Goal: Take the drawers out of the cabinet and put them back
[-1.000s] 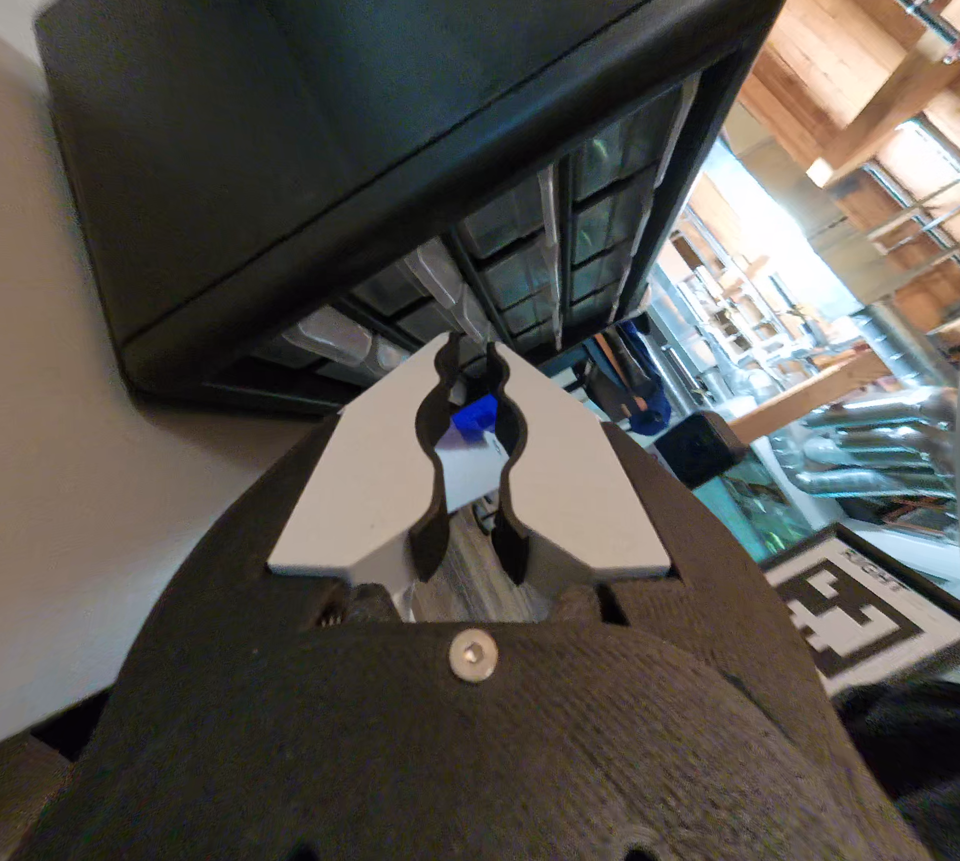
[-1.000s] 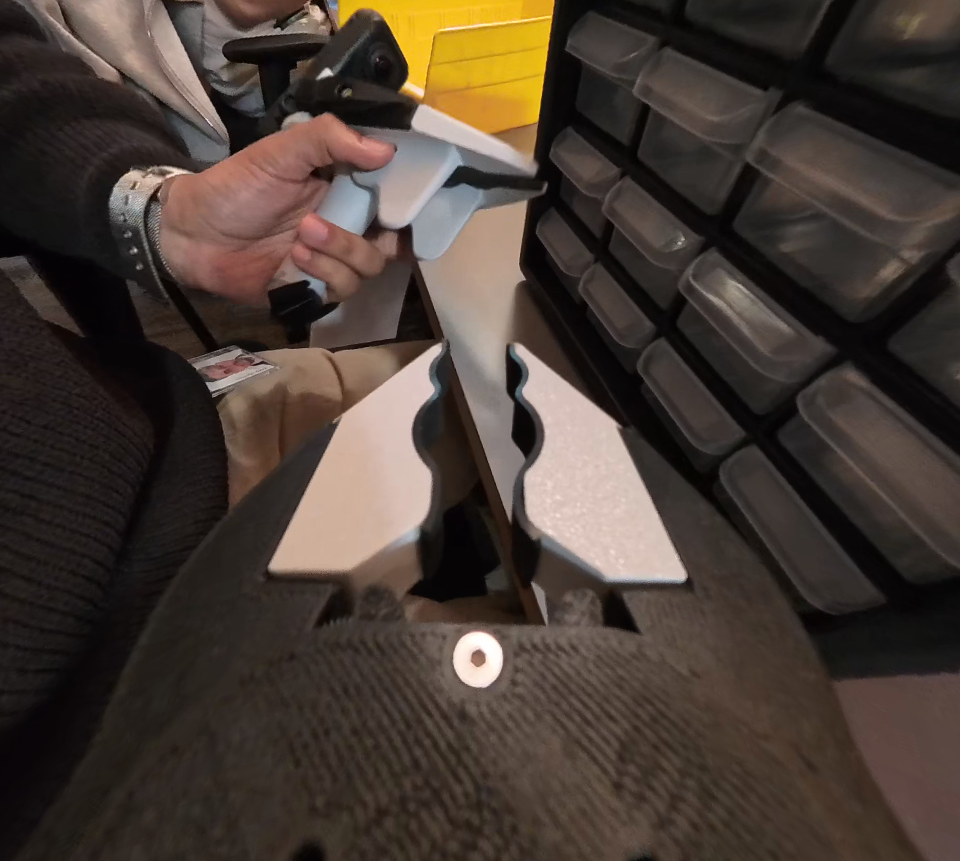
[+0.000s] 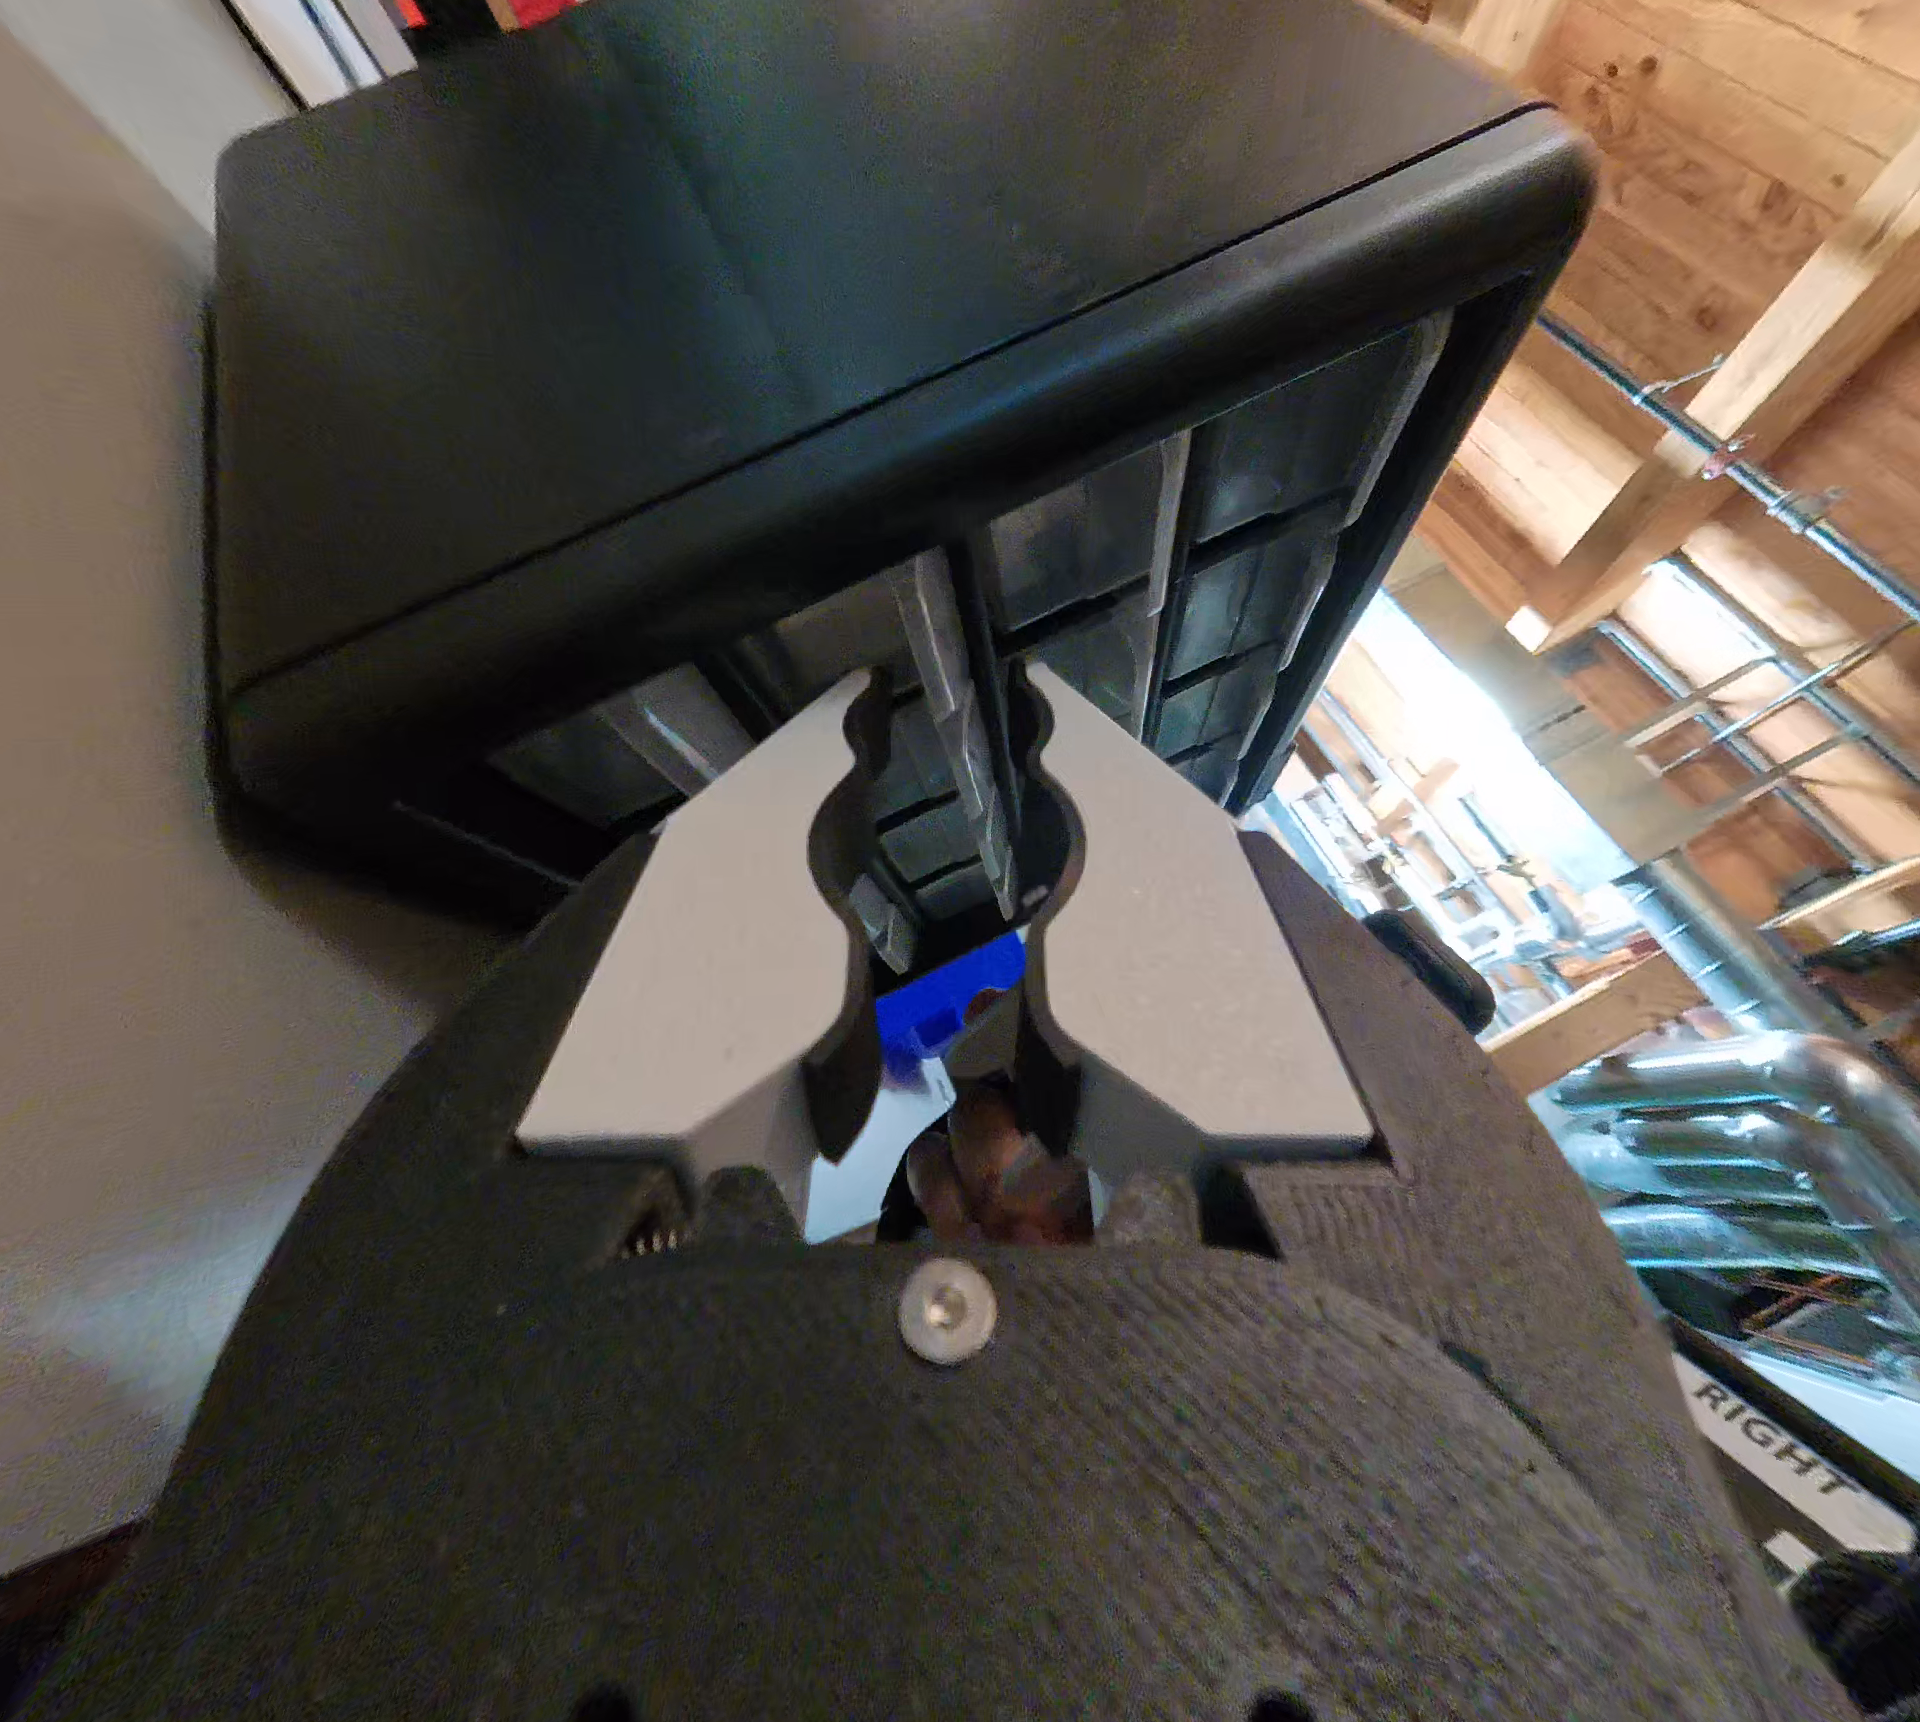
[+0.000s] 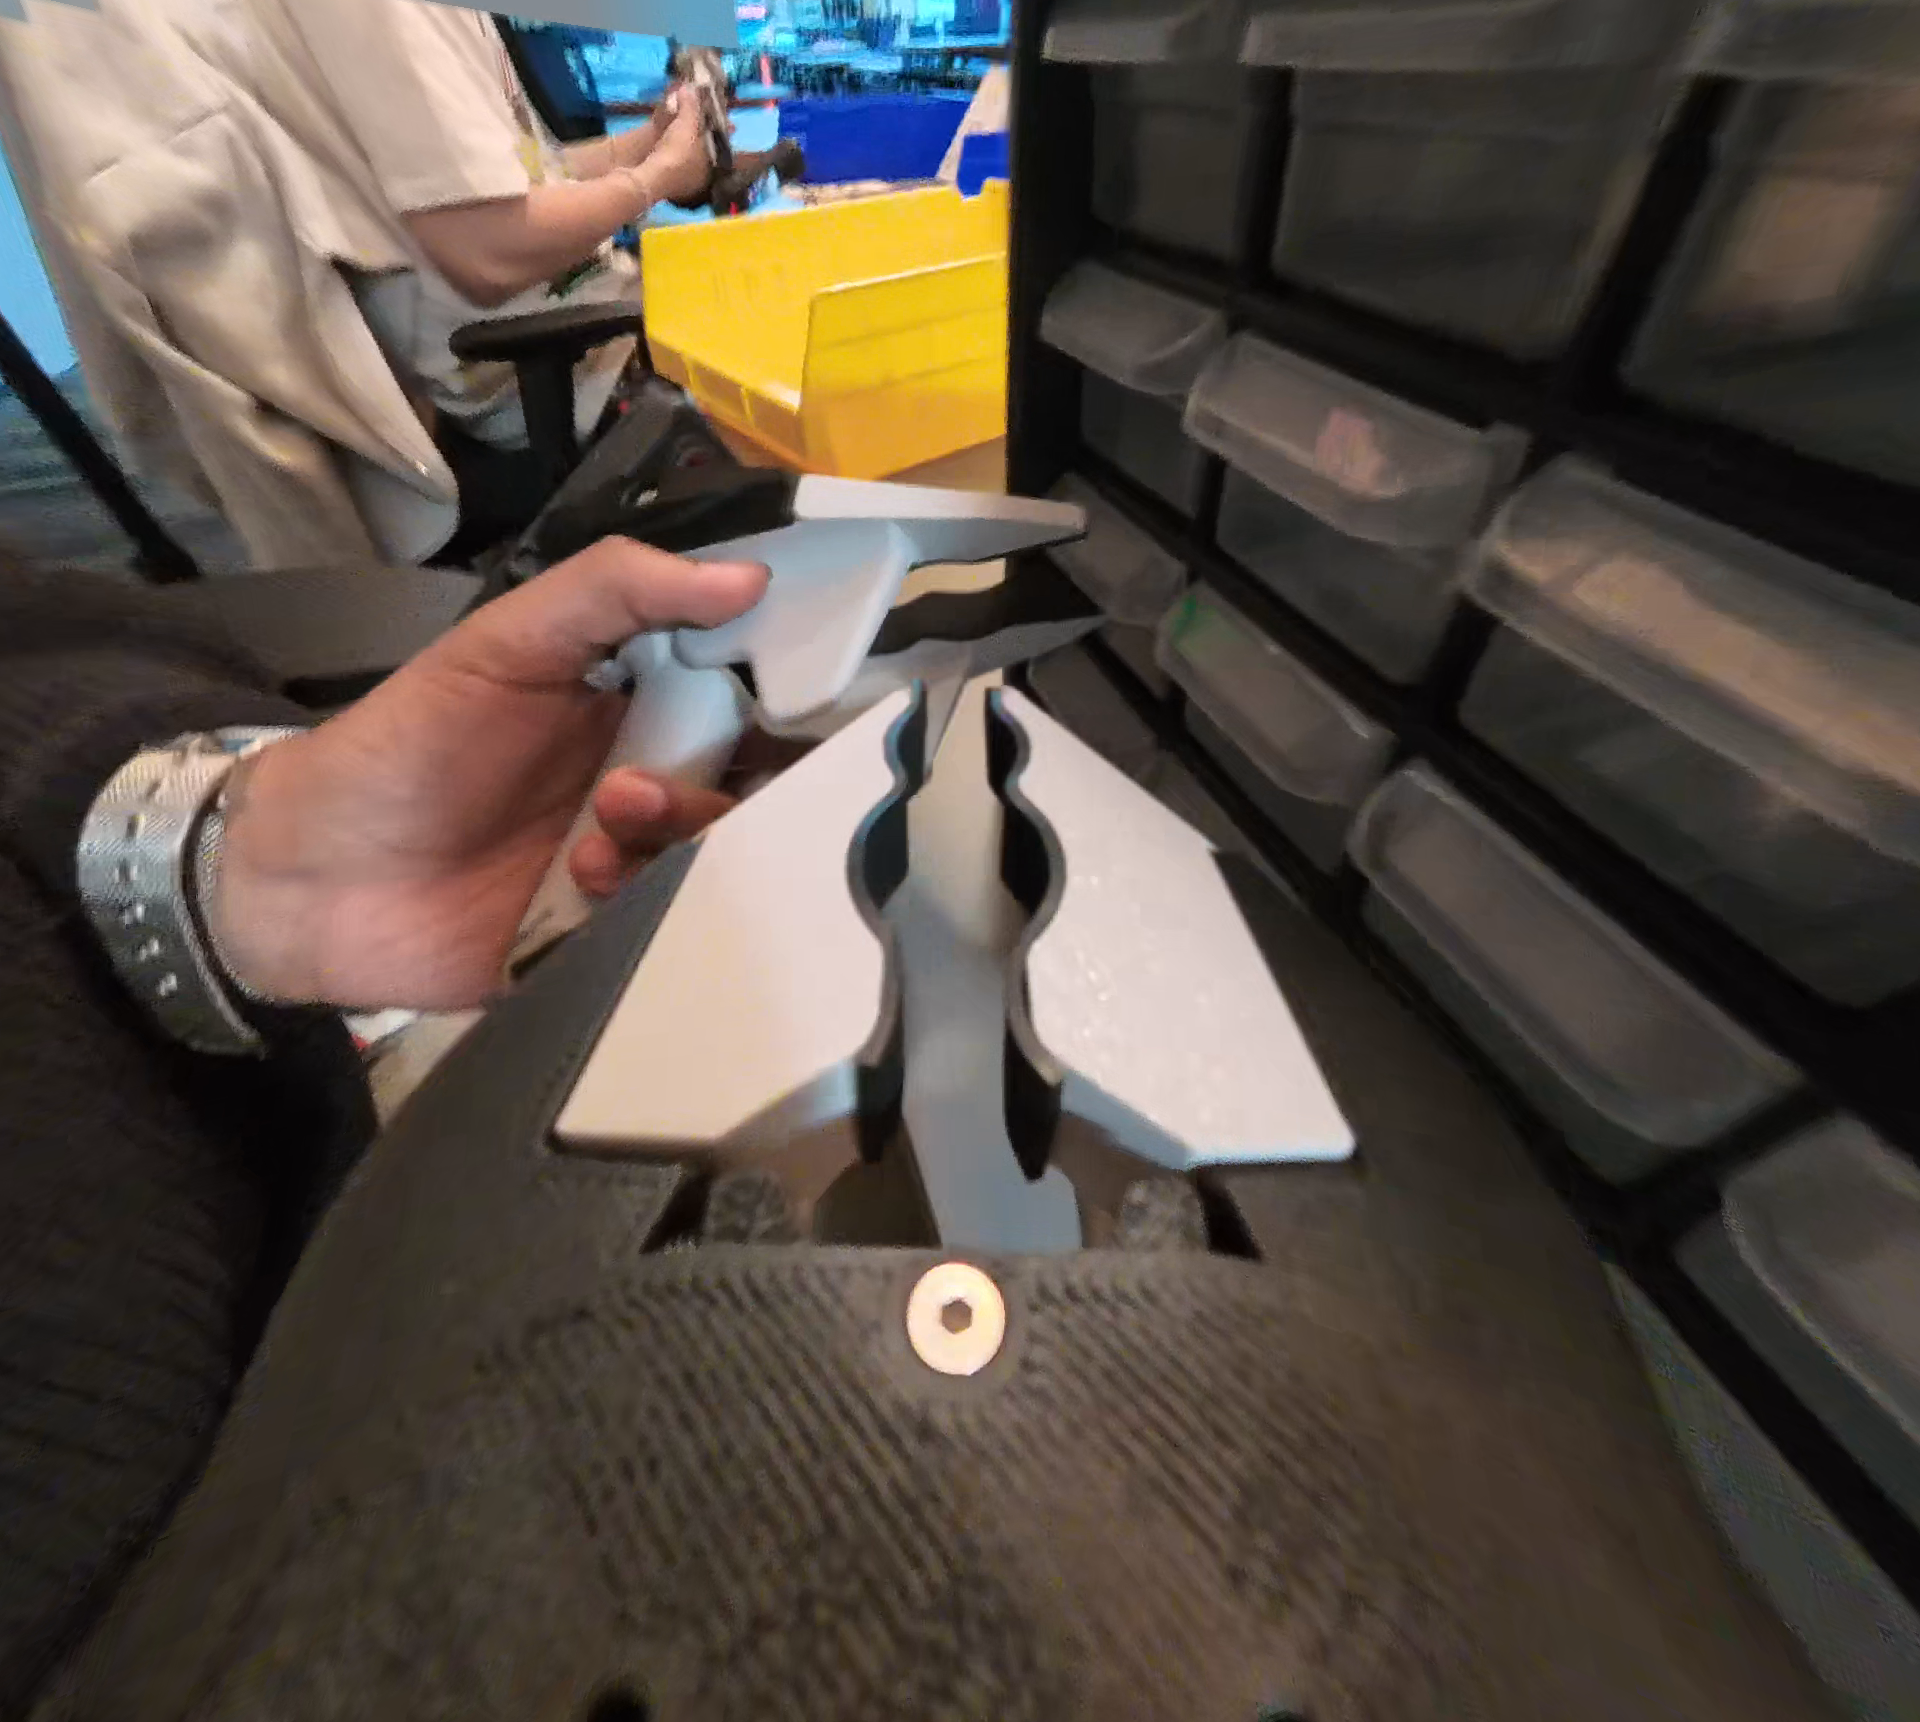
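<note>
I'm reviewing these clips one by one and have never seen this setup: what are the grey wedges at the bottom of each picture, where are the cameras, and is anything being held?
No robot arm is here. A person holds a hand-operated tool in each hand, and each tool has a camera looking forward along its two grey fingers.

The left wrist view shows the left tongs, open, pointed at the front of a black cabinet of small clear drawers. The cabinet stands on a pale table.

The right wrist view shows the right tongs, also open and empty, beside the cabinet's drawers. In that view the person's hand holds the left tool with its tips at a drawer in the cabinet's edge column; whether they touch it is unclear. All visible drawers look seated in their slots. A yellow bin sits behind.
</note>
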